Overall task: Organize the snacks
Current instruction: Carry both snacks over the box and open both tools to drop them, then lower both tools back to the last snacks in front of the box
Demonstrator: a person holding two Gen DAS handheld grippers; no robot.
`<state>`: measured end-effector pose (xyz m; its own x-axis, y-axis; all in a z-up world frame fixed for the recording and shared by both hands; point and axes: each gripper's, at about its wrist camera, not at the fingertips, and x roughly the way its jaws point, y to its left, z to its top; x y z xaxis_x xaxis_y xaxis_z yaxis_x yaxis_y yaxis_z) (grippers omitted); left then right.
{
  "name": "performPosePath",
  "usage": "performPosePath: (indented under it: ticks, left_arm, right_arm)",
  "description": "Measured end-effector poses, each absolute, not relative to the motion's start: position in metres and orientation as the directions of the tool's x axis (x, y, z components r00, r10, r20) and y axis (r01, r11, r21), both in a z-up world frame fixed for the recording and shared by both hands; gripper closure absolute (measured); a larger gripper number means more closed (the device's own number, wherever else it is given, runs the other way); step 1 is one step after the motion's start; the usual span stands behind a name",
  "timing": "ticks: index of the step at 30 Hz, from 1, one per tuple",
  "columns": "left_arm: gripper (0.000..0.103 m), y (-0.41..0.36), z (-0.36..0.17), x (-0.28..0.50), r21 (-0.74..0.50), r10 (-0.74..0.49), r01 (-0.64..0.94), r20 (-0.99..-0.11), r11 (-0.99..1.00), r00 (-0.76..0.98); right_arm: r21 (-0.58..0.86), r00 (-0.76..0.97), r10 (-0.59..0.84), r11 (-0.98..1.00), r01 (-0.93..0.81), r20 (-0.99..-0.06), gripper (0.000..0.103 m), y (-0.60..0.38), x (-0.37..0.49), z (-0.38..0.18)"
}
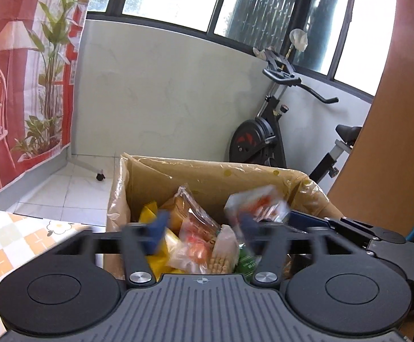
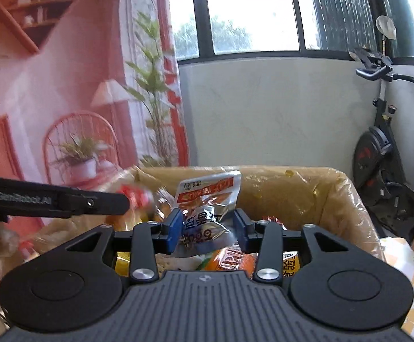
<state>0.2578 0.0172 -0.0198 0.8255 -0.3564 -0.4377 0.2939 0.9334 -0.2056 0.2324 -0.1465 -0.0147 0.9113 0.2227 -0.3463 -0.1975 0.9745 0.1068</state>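
Snacks in box (image 2: 335, 196): right gripper (image 2: 208, 229) fingers loosely pinch silver pouch (image 2: 207, 196); slip risk. Left gripper (image 1: 204, 226) wide, empty; collision risk at 3 o'clock.

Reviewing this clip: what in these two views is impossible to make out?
- Left wrist view: motion blur smears the left tongs, so any grip is unclear.
- Left wrist view: the white-and-red snack packet beside the right tongs is too blurred to read.
- Both views: the bottom of the plastic-lined cardboard box is hidden by piled snacks and the gripper body.
- Right wrist view: the right tongs flank the silver foil pouch with orange label; contact is unclear.
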Motion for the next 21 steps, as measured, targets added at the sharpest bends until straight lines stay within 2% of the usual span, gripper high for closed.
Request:
performPosePath:
  ticks: [3, 4, 12, 21]
  left_arm:
    - [0.032, 0.022, -0.019, 0.249, -0.196, -0.345, 0.287, -0.417, 0.937, 0.841]
    - [0.032, 0.023, -0.019, 0.248, -0.193, -0.336, 0.279, -0.422, 0.941, 0.842]
    - [0.032, 0.037, -0.008, 0.222, -0.153, -0.257, 0.211, -0.424, 0.966, 0.869]
    - [0.032, 0.039, 0.001, 0.175, -0.099, -0.231, 0.209, -0.412, 0.973, 0.881]
  right_arm:
    - [0.084, 0.91, 0.214, 0.977, -0.196, -0.354, 0.045, -0.14, 0.235, -0.016]
    - [0.08, 0.914, 0.208, 0.978, -0.193, -0.349, 0.044, -0.139, 0.234, -0.016]
    - [0.093, 0.925, 0.22, 0.975, -0.201, -0.309, 0.044, -0.143, 0.201, -0.012]
    - [0.114, 0.942, 0.209, 0.976, -0.185, -0.263, 0.044, -0.158, 0.137, -0.01]
